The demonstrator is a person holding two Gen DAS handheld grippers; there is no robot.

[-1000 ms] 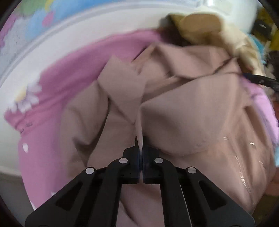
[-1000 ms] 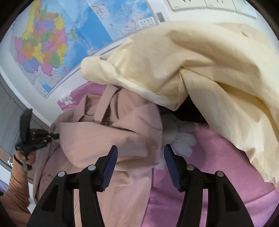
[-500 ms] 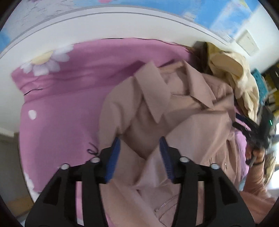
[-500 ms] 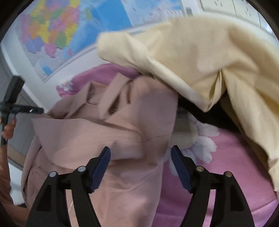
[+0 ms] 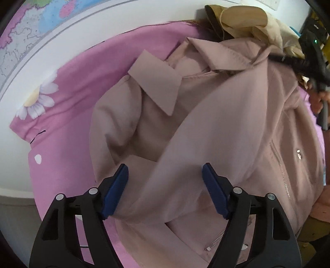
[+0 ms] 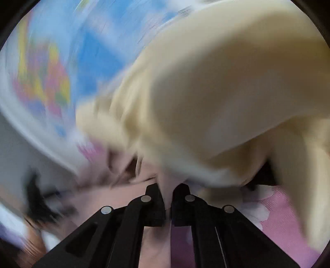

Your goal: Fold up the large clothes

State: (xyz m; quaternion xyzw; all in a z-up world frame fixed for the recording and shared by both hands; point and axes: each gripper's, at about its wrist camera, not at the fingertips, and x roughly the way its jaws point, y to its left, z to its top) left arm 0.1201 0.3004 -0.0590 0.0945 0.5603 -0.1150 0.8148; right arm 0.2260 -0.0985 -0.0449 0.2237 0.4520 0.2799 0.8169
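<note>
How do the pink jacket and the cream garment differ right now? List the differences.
Colour: the pink jacket is dusty pink; the cream garment is pale yellow.
Pose: the pink jacket lies spread out with collar and zipper showing; the cream garment sits bunched in a heap behind it.
Handling: the right gripper has its jaws shut on an edge of the pink jacket; no gripper holds the cream garment.
Shared: both lie over the pink floral sheet.
</note>
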